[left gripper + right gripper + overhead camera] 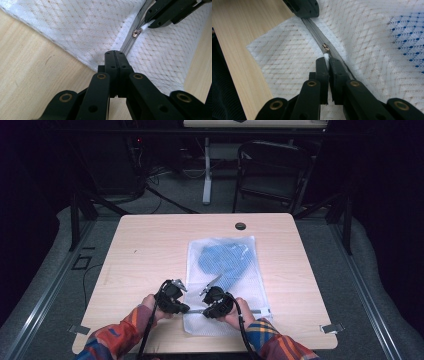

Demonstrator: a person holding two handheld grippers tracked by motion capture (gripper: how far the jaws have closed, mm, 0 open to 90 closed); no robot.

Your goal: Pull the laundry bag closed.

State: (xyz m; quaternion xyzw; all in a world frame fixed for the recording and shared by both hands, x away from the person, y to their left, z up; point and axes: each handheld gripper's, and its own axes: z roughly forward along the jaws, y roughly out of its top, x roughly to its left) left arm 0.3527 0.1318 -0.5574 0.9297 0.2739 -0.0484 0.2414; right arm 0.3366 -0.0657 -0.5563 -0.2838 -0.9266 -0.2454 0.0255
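A white mesh zip bag (196, 270) lies flat on the wooden table (145, 245), with a blue cloth (225, 259) inside its far half. A grey zipper (315, 32) runs across the bag's near end. My left gripper (187, 309) is shut, and its tips (115, 53) pinch the bag's edge at the zipper's left end. Just to its right, my right gripper (206, 311) is shut on the white pull tab (326, 57) of the metal slider (325, 47). The slider (135, 33) sits a short way from the left gripper's tips. Blue cloth (409, 37) shows through the mesh.
A dark round grommet hole (240, 226) sits near the table's far edge. Bare wood lies left of the bag, and the front edge is close under both hands. A black chair (272, 170) and a desk leg (206, 175) stand on the floor beyond the table.
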